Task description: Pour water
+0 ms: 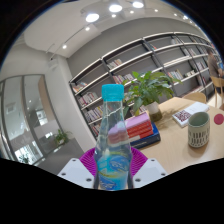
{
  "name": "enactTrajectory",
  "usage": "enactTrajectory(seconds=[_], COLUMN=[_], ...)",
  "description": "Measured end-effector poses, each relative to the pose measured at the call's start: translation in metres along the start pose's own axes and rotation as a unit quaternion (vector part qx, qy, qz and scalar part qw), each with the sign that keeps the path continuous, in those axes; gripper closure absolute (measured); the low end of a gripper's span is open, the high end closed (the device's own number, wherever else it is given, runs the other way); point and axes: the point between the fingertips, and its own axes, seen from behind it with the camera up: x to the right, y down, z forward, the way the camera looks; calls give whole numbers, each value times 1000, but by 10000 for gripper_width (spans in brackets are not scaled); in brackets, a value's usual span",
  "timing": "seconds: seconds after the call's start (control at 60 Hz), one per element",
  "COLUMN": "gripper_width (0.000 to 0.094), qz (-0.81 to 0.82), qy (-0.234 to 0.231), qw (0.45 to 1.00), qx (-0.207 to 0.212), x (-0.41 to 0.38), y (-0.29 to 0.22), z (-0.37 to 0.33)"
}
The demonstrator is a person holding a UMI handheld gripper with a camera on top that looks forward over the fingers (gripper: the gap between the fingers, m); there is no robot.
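Note:
A clear plastic water bottle [112, 145] with a blue cap and a blue label stands upright between my fingers. My gripper [112, 172] is shut on the bottle, with the purple pads [88, 163] pressed on its two sides. The bottle is held up above the wooden table [170, 150]. A green cup [199, 129] stands on the table, beyond the fingers and to the right of the bottle.
A stack of books [140, 129] lies on the table just behind the bottle. A potted plant [150, 90] stands behind the books. A tray with small things [183, 115] lies near the cup. Bookshelves [150, 65] line the far wall.

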Motion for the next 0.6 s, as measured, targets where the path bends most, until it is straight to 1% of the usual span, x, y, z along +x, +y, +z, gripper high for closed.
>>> enactTrajectory(seconds=[0.1, 0.167, 0.317, 0.45, 0.517, 0.55, 0.583, 0.6], gripper_width=[552, 551, 553, 554, 553, 534, 534, 534], qz=[117, 189, 350, 514, 580, 616, 646, 658], qy=[11, 16, -7, -37, -42, -48, -53, -52], qw=[993, 982, 937, 857, 813, 786, 761, 750], qx=[-12, -9, 6, 3, 19, 24, 37, 44], x=[33, 54, 84, 92, 104, 107, 113, 112], y=[-31, -50, -89, -109, -117, -123, -131, -139], z=[3, 9, 17, 20, 30, 31, 32, 21])
